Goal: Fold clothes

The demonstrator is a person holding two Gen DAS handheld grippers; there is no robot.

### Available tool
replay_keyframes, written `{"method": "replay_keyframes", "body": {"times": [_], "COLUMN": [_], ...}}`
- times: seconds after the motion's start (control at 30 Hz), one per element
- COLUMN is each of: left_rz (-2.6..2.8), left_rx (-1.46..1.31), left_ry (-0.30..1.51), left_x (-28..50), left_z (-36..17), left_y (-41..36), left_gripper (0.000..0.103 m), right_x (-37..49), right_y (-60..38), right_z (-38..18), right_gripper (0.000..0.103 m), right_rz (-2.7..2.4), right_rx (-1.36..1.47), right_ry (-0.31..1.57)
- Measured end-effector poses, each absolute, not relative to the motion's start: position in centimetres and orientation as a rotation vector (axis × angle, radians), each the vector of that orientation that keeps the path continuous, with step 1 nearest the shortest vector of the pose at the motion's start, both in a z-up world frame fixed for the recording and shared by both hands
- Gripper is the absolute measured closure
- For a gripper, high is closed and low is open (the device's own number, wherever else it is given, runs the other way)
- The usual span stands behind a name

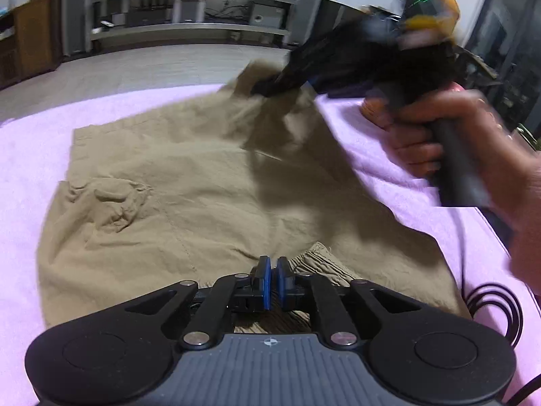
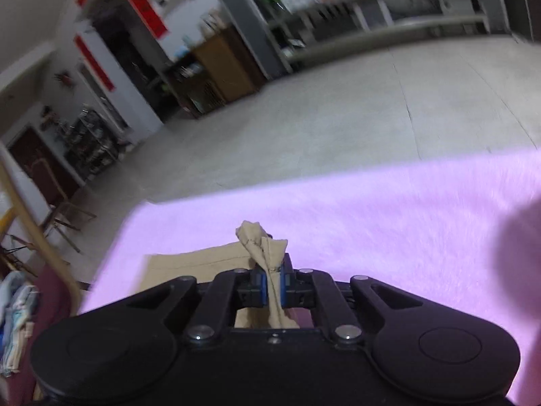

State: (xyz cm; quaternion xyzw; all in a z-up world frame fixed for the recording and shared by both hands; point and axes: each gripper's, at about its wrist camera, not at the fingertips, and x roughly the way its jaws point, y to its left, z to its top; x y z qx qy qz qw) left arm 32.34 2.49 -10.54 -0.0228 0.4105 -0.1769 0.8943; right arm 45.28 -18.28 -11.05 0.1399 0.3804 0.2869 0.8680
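Left wrist view: khaki shorts (image 1: pixel 203 182) spread over pink cover (image 1: pixel 40 155) on the bench, wrinkled, cargo pocket (image 1: pixel 111 203) puckered toward the left side. Left tool (image 1: pixel 273 275) low at the near edge of the shorts, blue pads nearly together, just beside the elastic waistband (image 1: pixel 324 260); cloth between the pads not discernible from here. Right tool (image 1: pixel 267 88) at the far corner of the shorts, blurred, tips bunched into the fabric there, cloth pulled up into a ridge under it. Hand (image 1: pixel 432 135) wrapped round the right tool's handle, above the right edge of the bench. Orange-capped bottle (image 1: pixel 436 3) behind that tool, blurred. Black cable (image 1: pixel 497 308) looped at the near right corner of the bench. Grey shelving (image 1: pixel 189 10) against the far wall.

Right wrist view: right tool (image 2: pixel 273 286) clamped on a twisted corner of the shorts (image 2: pixel 262 240), pads pressed on the cloth from both sides, fabric sticking up past the tips and trailing below. Flat part of the shorts lying to the left of the tool, near the bench's left edge. Pink cover (image 2: pixel 389 209) running to the far edge, grey floor (image 2: pixel 338 108) beyond. Background smeared.
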Motion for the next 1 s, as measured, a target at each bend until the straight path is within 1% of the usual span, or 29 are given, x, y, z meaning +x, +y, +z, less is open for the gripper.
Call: {"method": "replay_keyframes", "body": {"times": [0.17, 0.3, 0.4, 0.43, 0.47, 0.53, 0.57, 0.6, 0.67, 0.7, 0.73, 0.77, 0.8, 0.83, 0.87, 0.9, 1.0], "left_rz": [-0.331, -0.386, -0.438, -0.454, -0.465, -0.46, -0.445, -0.428, -0.392, -0.388, -0.392, -0.385, -0.375, -0.364, -0.34, -0.311, -0.212], "left_rx": [-0.068, -0.077, -0.107, -0.125, -0.137, -0.153, -0.153, -0.132, -0.096, -0.105, -0.133, -0.167, -0.201, -0.235, -0.256, -0.272, -0.33], "left_ry": [0.785, 0.745, 0.744, 0.751, 0.763, 0.798, 0.813, 0.814, 0.786, 0.768, 0.749, 0.73, 0.711, 0.691, 0.687, 0.688, 0.748], "left_x": [27.4, 20.3, 14.9, 13.3, 12.2, 10.4, 9.8, 9.3, 8.6, 8.4, 8.2, 8.4, 8.8, 9.1, 10.2, 11.5, 15.5], "left_z": [-5.3, -1.8, -1.8, -2.3, -3.1, -4.7, -5.4, -5.8, -5.9, -5.7, -5.5, -5.1, -4.8, -4.5, -4.2, -3.9, -3.5], "left_y": [2.6, 4.3, 7.1, 7.9, 8.7, 9.6, 9.9, 10.1, 10.3, 10.7, 11.1, 11.7, 12.5, 13.2, 13.9, 14.7, 16.8], "left_gripper": [0.099, 0.098, 0.097, 0.097, 0.097, 0.097, 0.097, 0.096, 0.091, 0.085, 0.082, 0.078, 0.075, 0.072, 0.067, 0.063, 0.063], "right_x": [36.6, 28.6, 22.1, 20.2, 18.6, 16.2, 15.2, 14.5, 14.5, 14.5, 14.7, 14.8, 14.9, 15.1, 15.5, 16.0, 17.7], "right_y": [-18.2, -18.2, -17.8, -17.7, -17.5, -17.9, -18.2, -18.8, -21.0, -22.0, -22.8, -23.5, -23.9, -24.5, -25.0, -25.3, -25.7], "right_z": [-2.7, 0.7, 0.4, -0.1, -1.3, -4.0, -5.4, -6.7, -8.2, -8.4, -8.2, -8.0, -7.8, -7.7, -7.9, -8.2, -9.7], "right_gripper": [0.097, 0.097, 0.096, 0.096, 0.093, 0.085, 0.076, 0.07, 0.07, 0.07, 0.069, 0.065, 0.055, 0.051, 0.049, 0.049, 0.049], "right_rz": [0.661, 0.673, 0.674, 0.673, 0.672, 0.65, 0.635, 0.61, 0.537, 0.509, 0.495, 0.484, 0.48, 0.474, 0.47, 0.47, 0.473], "right_rx": [0.135, 0.006, -0.115, -0.148, -0.17, -0.189, -0.193, -0.175, -0.033, 0.038, 0.097, 0.149, 0.193, 0.239, 0.292, 0.348, 0.491], "right_ry": [0.675, 0.622, 0.615, 0.628, 0.667, 0.767, 0.822, 0.874, 0.948, 0.965, 0.959, 0.946, 0.922, 0.9, 0.893, 0.902, 0.952]}}
